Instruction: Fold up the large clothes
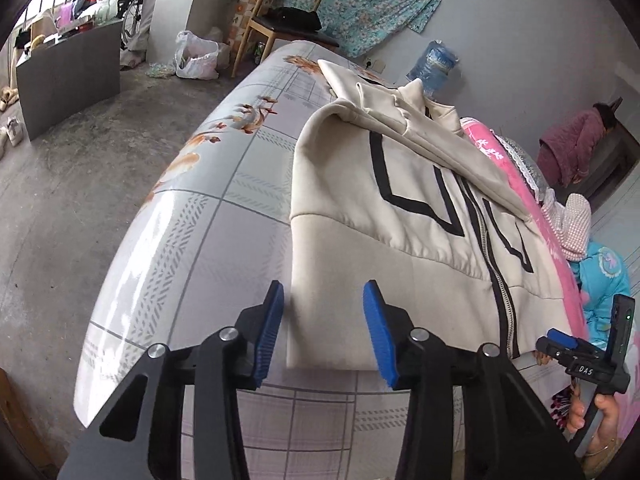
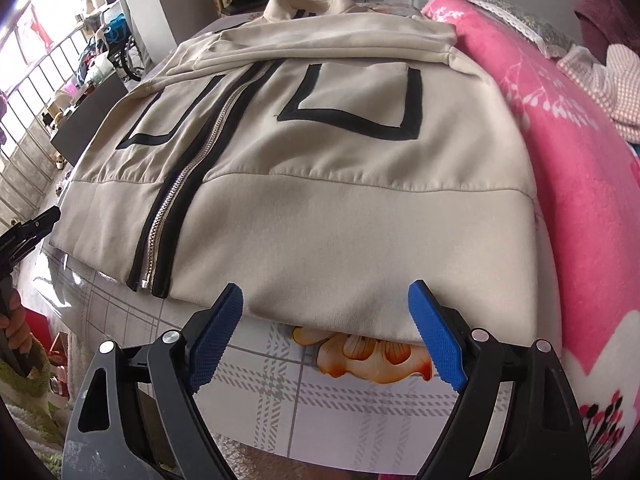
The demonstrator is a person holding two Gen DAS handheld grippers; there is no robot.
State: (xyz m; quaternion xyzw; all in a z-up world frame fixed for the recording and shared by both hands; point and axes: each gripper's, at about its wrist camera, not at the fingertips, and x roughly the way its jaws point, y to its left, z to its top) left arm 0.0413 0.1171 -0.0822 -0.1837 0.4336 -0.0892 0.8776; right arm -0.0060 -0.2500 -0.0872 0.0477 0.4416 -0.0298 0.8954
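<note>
Cream jacket [image 2: 320, 216] sleeves folded in, cuffs hidden; left gripper [image 1: 323, 308], right gripper [image 2: 326, 304] gape, empty.

The left wrist view looks forward and steeply down along its own blue-padded black fingers [image 1: 276, 334], close above the near left corner of the cream zip-front jacket with black stripe trim [image 1: 360, 248]. It faces across the grey checked tablecloth with orange fish prints [image 1: 224, 184] toward a wooden chair [image 1: 276, 16] at 12 o'clock. The right wrist view sits equally close and tilted down, over the jacket's [image 2: 340, 220] hem right of the silver zipper [image 2: 192, 184], with a pink floral blanket [image 2: 580, 184] at 3 o'clock. Both views share the jacket front, zipper and tablecloth [image 2: 280, 412]. Each catches the other tool: the right gripper [image 1: 576, 360] at 4 o'clock, the left gripper [image 2: 28, 232] at 9 o'clock.
</note>
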